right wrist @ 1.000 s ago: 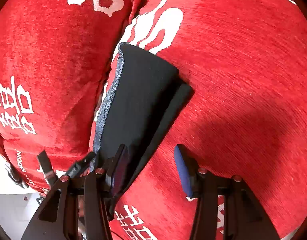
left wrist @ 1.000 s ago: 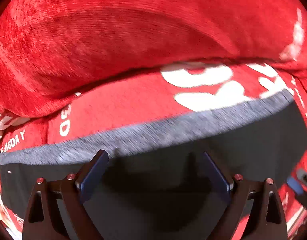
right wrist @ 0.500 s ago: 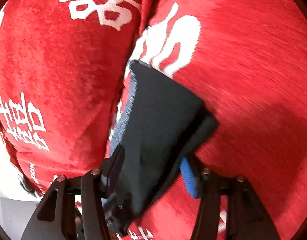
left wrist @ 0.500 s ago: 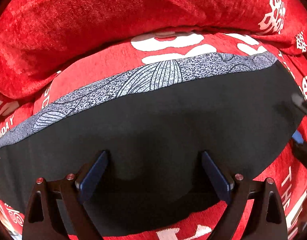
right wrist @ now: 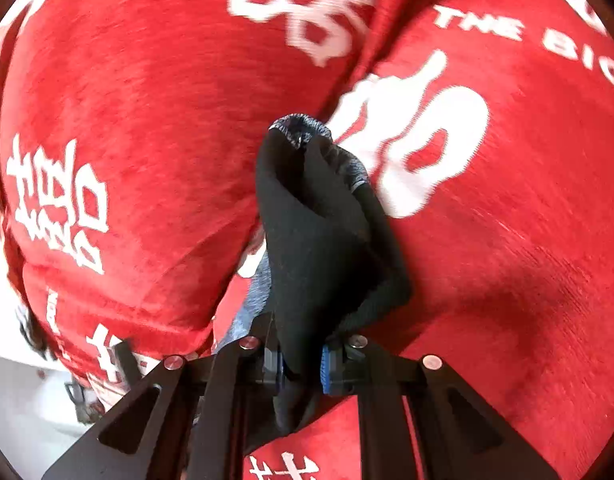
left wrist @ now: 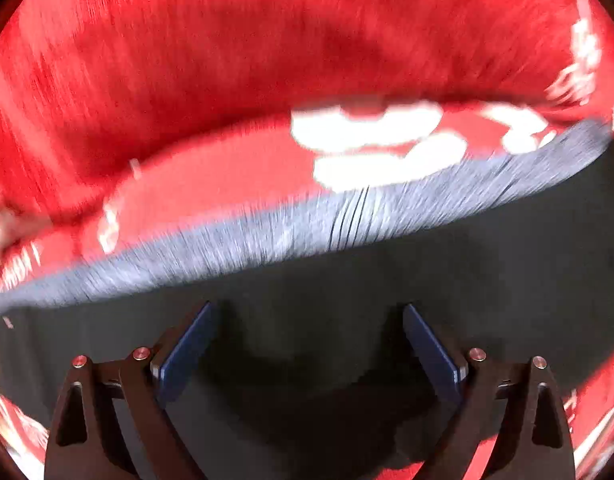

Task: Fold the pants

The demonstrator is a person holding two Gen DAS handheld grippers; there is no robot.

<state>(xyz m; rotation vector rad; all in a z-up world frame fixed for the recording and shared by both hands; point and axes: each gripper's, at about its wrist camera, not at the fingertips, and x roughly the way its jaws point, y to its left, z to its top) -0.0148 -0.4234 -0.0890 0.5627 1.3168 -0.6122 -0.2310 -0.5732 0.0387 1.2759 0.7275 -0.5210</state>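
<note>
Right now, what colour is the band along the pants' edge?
Grey-blue speckled band on black pants; left wrist view shows it best.

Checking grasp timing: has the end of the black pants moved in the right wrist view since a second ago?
Yes. The pants have lifted off the red cover, bunched between the right gripper fingers.

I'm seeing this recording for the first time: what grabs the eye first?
Bright red fabric with white lettering fills both views. In the right wrist view, the right gripper is closing on a bunched end of the black pants, mid-frame. The left gripper stands open over them.
</note>
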